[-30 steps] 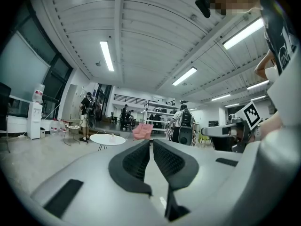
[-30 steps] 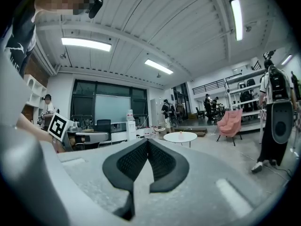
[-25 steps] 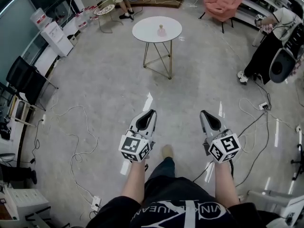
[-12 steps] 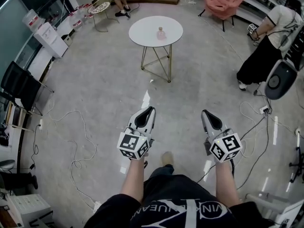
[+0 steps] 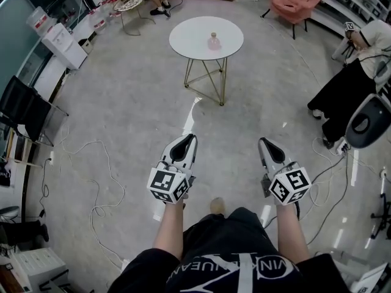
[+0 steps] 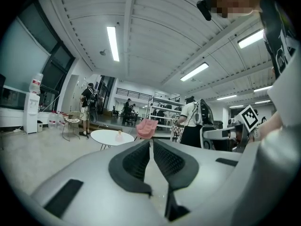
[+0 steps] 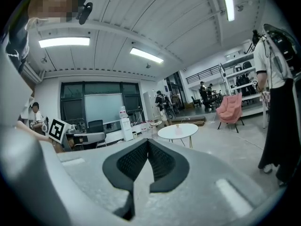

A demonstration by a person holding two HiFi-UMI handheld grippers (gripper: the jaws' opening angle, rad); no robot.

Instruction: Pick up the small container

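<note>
We hold the left gripper [image 5: 191, 138] and right gripper [image 5: 263, 142] with fingers pressed together (nothing between them). The small container [image 5: 213, 41] stands on the round tabletop [image 5: 186, 38], well apart from both.

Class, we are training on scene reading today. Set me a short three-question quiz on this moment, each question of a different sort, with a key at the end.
1. True or false: the small container stands on the round white table, far ahead of both grippers.
2. Pick one. The left gripper and the right gripper are: A) both shut with nothing between the jaws; B) both wide open; C) one shut on the container.
3. Fill the gap: the armchair beyond the table is ____ in colour.

Key: 1 true; 2 A; 3 pink.
</note>
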